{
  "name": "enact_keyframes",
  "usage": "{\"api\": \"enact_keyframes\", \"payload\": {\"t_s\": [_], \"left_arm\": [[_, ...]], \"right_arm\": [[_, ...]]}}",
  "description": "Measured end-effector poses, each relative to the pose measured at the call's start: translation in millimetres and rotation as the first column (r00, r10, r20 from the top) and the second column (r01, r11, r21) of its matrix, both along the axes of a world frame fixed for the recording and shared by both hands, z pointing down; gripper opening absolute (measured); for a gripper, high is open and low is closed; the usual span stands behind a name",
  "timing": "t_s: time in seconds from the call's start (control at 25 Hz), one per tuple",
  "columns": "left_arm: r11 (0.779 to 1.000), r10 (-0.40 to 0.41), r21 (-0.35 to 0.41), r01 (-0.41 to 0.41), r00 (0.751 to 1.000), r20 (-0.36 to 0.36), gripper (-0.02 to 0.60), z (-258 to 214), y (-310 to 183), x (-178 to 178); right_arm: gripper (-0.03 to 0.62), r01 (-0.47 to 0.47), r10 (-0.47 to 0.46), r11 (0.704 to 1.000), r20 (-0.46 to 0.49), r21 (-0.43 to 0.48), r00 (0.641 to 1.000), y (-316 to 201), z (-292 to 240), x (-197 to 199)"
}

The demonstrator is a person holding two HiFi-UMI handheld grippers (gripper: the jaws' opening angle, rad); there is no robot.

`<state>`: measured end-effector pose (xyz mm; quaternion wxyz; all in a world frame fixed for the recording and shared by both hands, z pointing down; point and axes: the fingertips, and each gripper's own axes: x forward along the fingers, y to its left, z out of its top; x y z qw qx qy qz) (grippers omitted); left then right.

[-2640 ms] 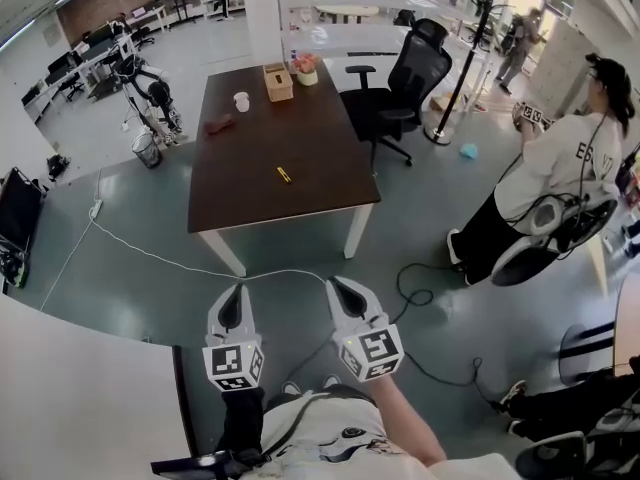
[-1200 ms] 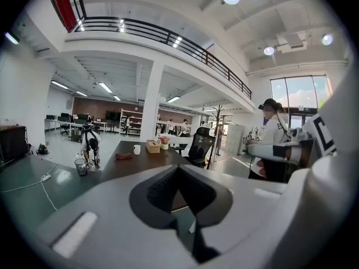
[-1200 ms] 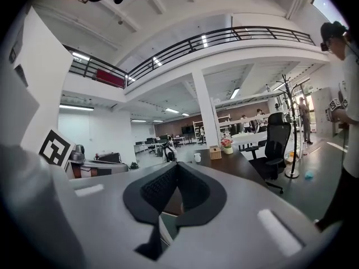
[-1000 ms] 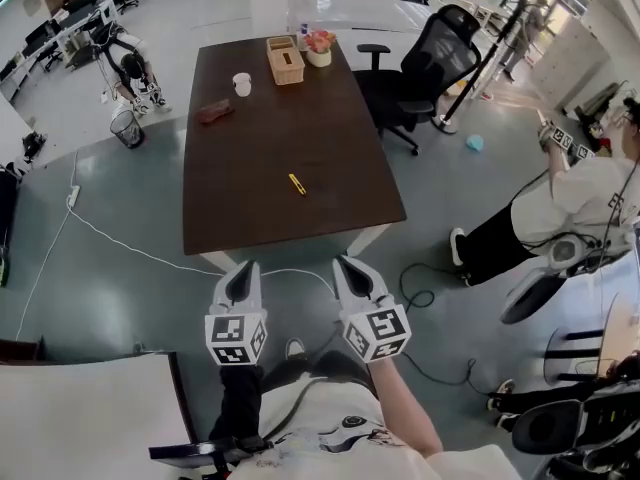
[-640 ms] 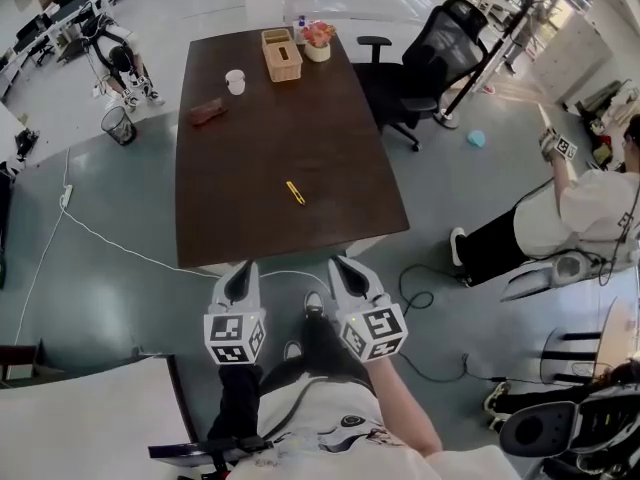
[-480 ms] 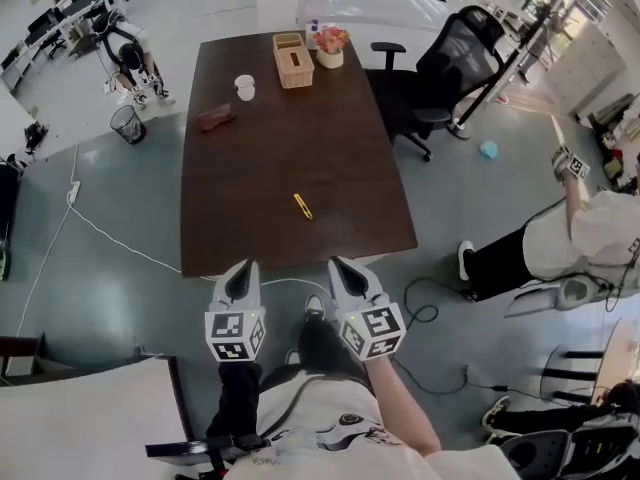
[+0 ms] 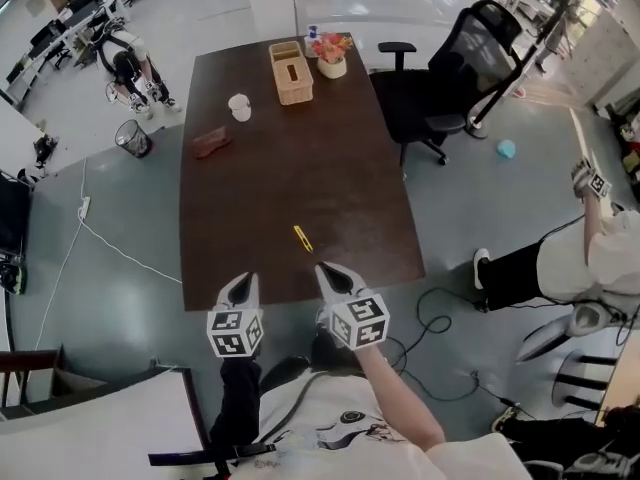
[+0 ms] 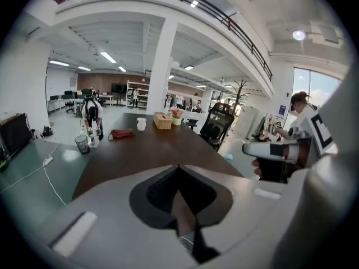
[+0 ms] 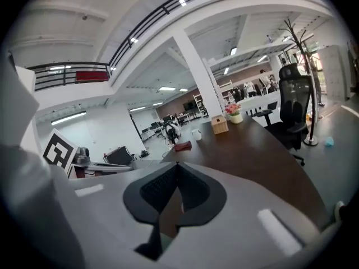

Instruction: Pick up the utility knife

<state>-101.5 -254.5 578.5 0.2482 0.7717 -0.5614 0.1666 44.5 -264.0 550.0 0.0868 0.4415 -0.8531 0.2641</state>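
Utility knife [image 7: 302,238] lies just ahead of your right gripper [image 7: 327,273], pointing away from you. Left gripper [image 7: 240,286] is farther off. Both have their jaws together, empty.

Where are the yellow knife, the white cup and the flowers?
Knife [image 7: 302,238]: head view, middle of its yellow body.
Cup [image 7: 239,106]: head view, its open top.
Flowers [image 7: 329,45]: head view, the blooms above the pot.
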Motion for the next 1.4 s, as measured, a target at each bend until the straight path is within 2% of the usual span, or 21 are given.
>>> {"api": "enact_keyframes", "payload": {"t_s": [0.16, 0.4, 0.64, 0.8, 1.12, 1.28, 1.4], "left_arm": [[0.994, -0.009, -0.107, 0.007, 1.0, -0.017, -0.003, 34, -6, -1], [0.975, -0.02, -0.224, 0.011, 0.999, -0.038, -0.003, 77, -10, -2], [0.941, 0.014, -0.337, -0.037, 0.997, -0.07, -0.003, 121, -32, -4], [0.919, 0.057, -0.385, -0.082, 0.995, -0.077, -0.002, 139, -48, 3], [0.874, 0.053, -0.476, -0.097, 0.993, -0.105, -0.002, 166, -66, 1], [0.86, 0.061, -0.499, -0.104, 0.993, -0.102, -0.002, 170, -72, 2], [0.858, 0.068, -0.501, -0.11, 0.993, -0.101, -0.002, 171, -75, 2]], "right_arm": [[0.002, 0.01, -0.01, 0.996, 0.01, -0.092, 1.0, -12, 33, -1], [0.002, -0.007, 0.006, 0.973, -0.004, -0.231, 1.0, -31, 83, 7], [0.002, -0.011, -0.016, 0.942, -0.077, -0.335, 0.997, -44, 128, -7], [0.002, -0.03, -0.031, 0.918, -0.147, -0.396, 0.989, -55, 158, -4], [0.029, -0.017, -0.104, 0.868, -0.216, -0.496, 0.971, -73, 199, -2], [0.041, 0.003, -0.153, 0.844, -0.236, -0.536, 0.96, -74, 214, -5], [0.051, 0.012, -0.173, 0.835, -0.243, -0.55, 0.954, -75, 222, -7]]}}
